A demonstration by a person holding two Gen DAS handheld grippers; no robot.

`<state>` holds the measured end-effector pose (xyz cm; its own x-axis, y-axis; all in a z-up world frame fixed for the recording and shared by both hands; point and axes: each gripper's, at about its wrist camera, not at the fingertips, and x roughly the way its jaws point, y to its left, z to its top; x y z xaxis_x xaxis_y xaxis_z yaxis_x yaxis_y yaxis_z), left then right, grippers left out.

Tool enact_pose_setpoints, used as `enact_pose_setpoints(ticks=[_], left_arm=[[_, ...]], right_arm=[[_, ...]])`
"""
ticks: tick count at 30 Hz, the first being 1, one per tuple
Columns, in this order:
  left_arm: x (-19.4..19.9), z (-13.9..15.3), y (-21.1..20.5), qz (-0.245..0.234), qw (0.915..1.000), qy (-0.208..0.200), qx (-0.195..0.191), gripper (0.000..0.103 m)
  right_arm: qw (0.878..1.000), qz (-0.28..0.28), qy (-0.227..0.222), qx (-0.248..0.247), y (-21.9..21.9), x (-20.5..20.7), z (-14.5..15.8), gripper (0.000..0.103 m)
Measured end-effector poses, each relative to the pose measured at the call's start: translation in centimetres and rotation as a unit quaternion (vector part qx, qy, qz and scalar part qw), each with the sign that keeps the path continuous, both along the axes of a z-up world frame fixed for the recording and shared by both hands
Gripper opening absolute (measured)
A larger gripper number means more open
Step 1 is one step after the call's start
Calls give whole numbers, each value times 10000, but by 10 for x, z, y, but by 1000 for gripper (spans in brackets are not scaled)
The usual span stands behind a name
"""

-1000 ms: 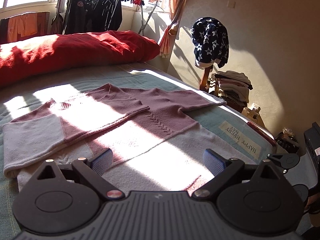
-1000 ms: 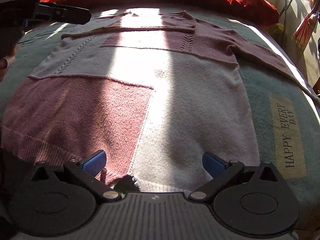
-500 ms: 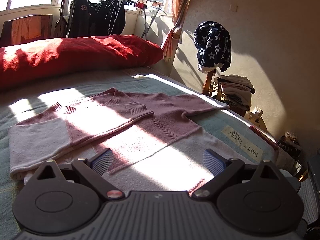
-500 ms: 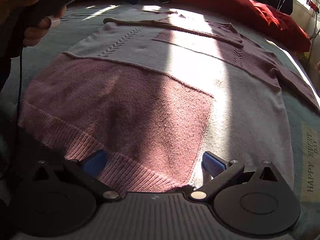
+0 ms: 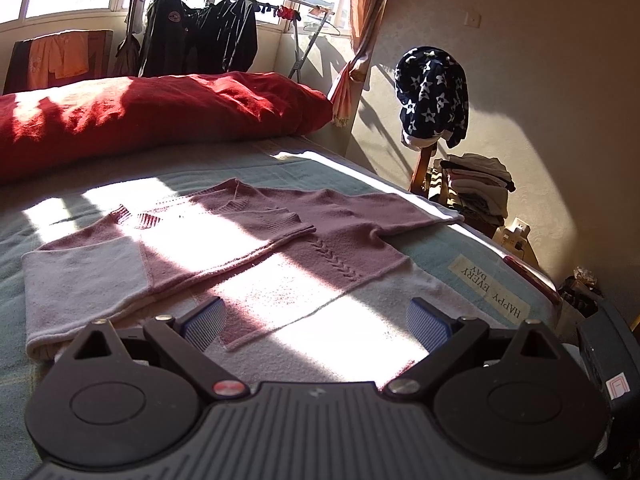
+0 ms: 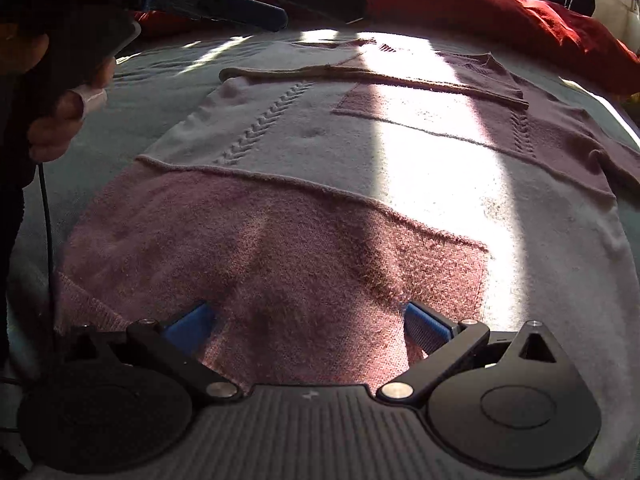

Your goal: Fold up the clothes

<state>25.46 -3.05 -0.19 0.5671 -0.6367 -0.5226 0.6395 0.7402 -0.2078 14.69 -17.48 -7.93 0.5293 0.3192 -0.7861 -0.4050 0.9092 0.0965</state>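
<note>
Sunlit bedroom; a bed with a pale green blanket point(image 5: 436, 240) fills both views, a red duvet point(image 5: 160, 112) bunched along its far edge. Behind it we see a clothes rack point(image 5: 200, 40) with dark garments at the window, and by the wall a chair stacked with folded clothes point(image 5: 476, 188), a navy star-print garment point(image 5: 432, 96) draped over its back. A "HAPPY EVERY DAY" label point(image 5: 490, 290) is sewn on the blanket near the bed edge.

The sweater point(image 6: 320, 184), mauve and pale pink blocks, lies flat on the blanket, one sleeve folded across the chest, the other stretched out toward the wall side.

Our left gripper point(image 5: 316, 322) hangs above the sweater's lower part, jaws spread wide, nothing between the blue pads. In the right wrist view the left gripper shows at top left, held by a hand point(image 6: 68, 112).

Our right gripper point(image 6: 310, 326) sits low over the mauve hem area, jaws likewise spread, empty; we cannot tell if its pads touch the knit.
</note>
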Motion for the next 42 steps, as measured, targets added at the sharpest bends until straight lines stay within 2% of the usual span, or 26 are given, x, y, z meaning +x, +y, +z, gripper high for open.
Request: enact_pose_setpoints(ticks=[3,9,14,16,18,24,30,33,38,42], left_arm=[[-1,-1,-1,15,10000,-10,39,97],[-4,0,-4,-48,9999,-42,91,97],[-7,-1,-10,-159,9998,-70,139,97],[-9,-1,-12,-205,9996,-78,160,97],[-9,-2,-13,-227,9995,-80,190,97],[-9,-6,-15,-217,9995,-45,242,97],[-11,-5,-16,-297,9993,-72,226,97],[-10,-5,-16,-292,9993,-63,227,97],[-9,-7,-17,-270,9993,-24,245,97],[-9,-8,-17,-261,9993,-12,269,97]], right_arm=[[9997,86,-141,-173,1,-6,-2,103],[9993,-237,101,-267,-17,-21,12,103],[9958,-904,24,-161,-62,-33,21,103],[9922,-1237,113,44,-81,-32,19,103],[9876,-1495,408,250,-97,-34,9,103],[9879,-1491,416,68,-104,-51,6,103],[9852,-1713,70,3,-116,-33,15,103],[9787,-2032,301,2,-132,-28,3,103],[9762,-2161,83,168,-140,-40,-8,103],[9781,-2079,24,-104,-133,-39,-10,103]])
